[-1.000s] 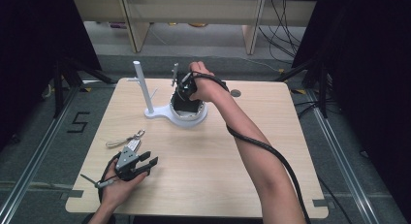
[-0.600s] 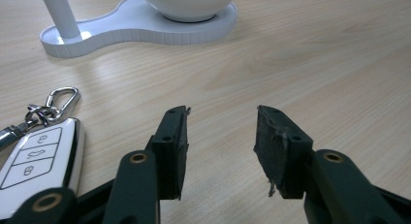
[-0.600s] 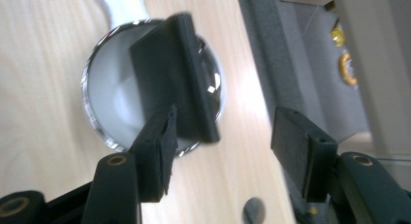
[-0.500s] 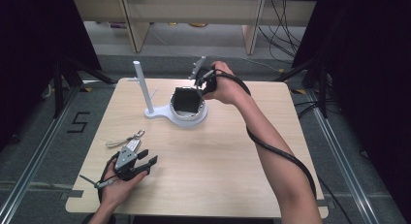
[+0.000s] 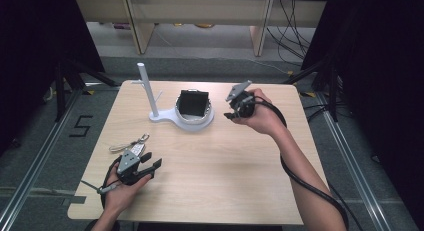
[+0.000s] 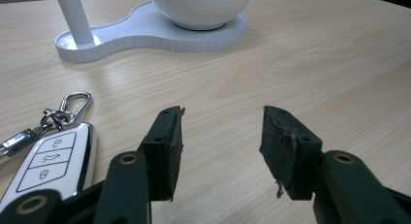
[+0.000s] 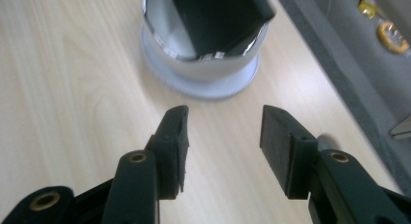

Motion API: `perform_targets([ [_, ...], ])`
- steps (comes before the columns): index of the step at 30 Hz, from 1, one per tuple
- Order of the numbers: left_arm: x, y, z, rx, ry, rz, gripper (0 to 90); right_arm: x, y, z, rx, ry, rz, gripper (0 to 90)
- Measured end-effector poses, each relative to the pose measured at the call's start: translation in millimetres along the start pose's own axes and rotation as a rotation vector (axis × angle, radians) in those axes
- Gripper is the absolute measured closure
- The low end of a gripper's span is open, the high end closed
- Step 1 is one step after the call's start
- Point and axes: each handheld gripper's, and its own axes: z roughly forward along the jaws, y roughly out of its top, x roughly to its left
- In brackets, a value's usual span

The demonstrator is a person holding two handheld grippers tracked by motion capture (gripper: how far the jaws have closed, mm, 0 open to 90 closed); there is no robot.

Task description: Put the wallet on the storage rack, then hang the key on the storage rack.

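Progress is judged partial: a black wallet (image 5: 193, 103) is seen lodged in the white bowl (image 5: 204, 120) of the stand (image 5: 150, 92) at upper centre of the high view, and the right gripper (image 5: 234, 110) is held just right of it, jaws wide and empty. The key fob (image 6: 51, 158) is seen lying on the counter (image 5: 215, 181) at lower left, untouched, just left of the left gripper (image 6: 220, 141), whose jaws are wide and empty too. Placing of the fob is judged to be left. No brand can be read; three button icons are visible on the fob, and "5" is marked on the floor (image 5: 45, 131).
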Motion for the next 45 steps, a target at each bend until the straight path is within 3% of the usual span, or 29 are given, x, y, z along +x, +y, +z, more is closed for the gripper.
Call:
perform_targets([
  [1, 0.0, 0.8, -0.3, -0.005, -0.002, 0.004, 49.4, 4.7, -16.2, -0.5, 0.005, 0.009, 0.016, 54.2],
  [6, -1.1, 1.2, -1.2, -0.006, 0.026, 0.037, 49.4, 14.0, -50.1, -4.4, -0.011, 0.004, 0.098, 54.1],
  [9, 0.6, 1.4, -2.6, -0.015, 0.029, 0.028, 49.5, 19.7, -72.4, -7.2, -0.030, -0.003, 0.134, 54.8],
  [12, 2.6, 2.0, -4.2, -0.018, 0.032, 0.023, 49.3, 25.6, -90.6, -11.7, -0.065, -0.013, 0.204, 55.4],
  [13, 3.0, 2.1, -4.5, -0.023, 0.033, 0.013, 49.3, 25.6, -90.6, -11.7, -0.065, -0.013, 0.204, 55.4],
  [14, 3.9, 2.2, -4.7, -0.025, 0.029, 0.011, 49.3, 29.8, -102.6, -15.3, -0.095, -0.023, 0.260, 54.9],
  [16, 4.1, 2.5, -5.3, -0.020, 0.035, 0.001, 49.2, 31.3, -108.5, -15.7, -0.120, -0.033, 0.280, 54.4],
  [17, 4.5, 2.6, -5.0, -0.018, 0.035, -0.003, 49.2, 34.1, -114.0, -17.0, -0.123, -0.026, 0.322, 54.0],
  [18, 5.1, 2.6, -4.7, -0.019, 0.033, -0.003, 49.3, 37.2, -125.1, -18.6, -0.158, -0.052, 0.360, 52.7],
  [20, 5.4, 2.8, -4.1, -0.020, 0.036, -0.007, 49.3, 38.8, -130.5, -19.2, -0.168, -0.060, 0.382, 52.1],
  [24, 5.0, 3.7, -5.1, -0.016, 0.046, -0.012, 49.4, 49.0, -155.7, -22.5, -0.193, -0.072, 0.492, 50.9],
  [27, 5.9, 5.0, -6.4, -0.013, 0.051, -0.011, 49.4, 53.5, -167.6, -24.4, -0.210, -0.093, 0.538, 50.6],
  [30, 8.0, 6.6, -7.3, -0.001, 0.047, -0.016, 49.1, 55.8, -178.7, -23.8, -0.196, -0.126, 0.541, 50.5],
  [32, 10.8, 8.2, -7.9, 0.008, 0.049, -0.014, 49.1, 59.3, -182.9, -23.9, -0.180, -0.126, 0.592, 50.5],
  [34, 13.3, 10.1, -8.6, 0.011, 0.051, -0.019, 49.0, 57.7, -186.6, -22.8, -0.195, -0.139, 0.572, 50.5],
  [35, 14.5, 11.4, -9.4, 0.016, 0.058, -0.020, 49.0, 60.0, -186.4, -22.5, -0.187, -0.133, 0.596, 50.5],
  [36, 15.7, 12.4, -9.5, 0.018, 0.059, -0.022, 49.0, 59.8, -187.2, -21.6, -0.179, -0.138, 0.574, 50.4],
  [40, 21.3, 18.4, -10.1, 0.042, 0.069, -0.021, 49.6, 62.9, -187.4, -18.9, -0.175, -0.137, 0.576, 50.3],
  [44, 37.4, 33.7, -7.7, 0.143, 0.085, 0.009, 50.3, 62.0, -186.5, -21.5, -0.178, -0.137, 0.547, 50.1],
  [45, 40.8, 37.0, -7.0, 0.165, 0.088, 0.015, 50.8, 61.5, -186.2, -21.7, -0.179, -0.101, 0.554, 50.0],
])
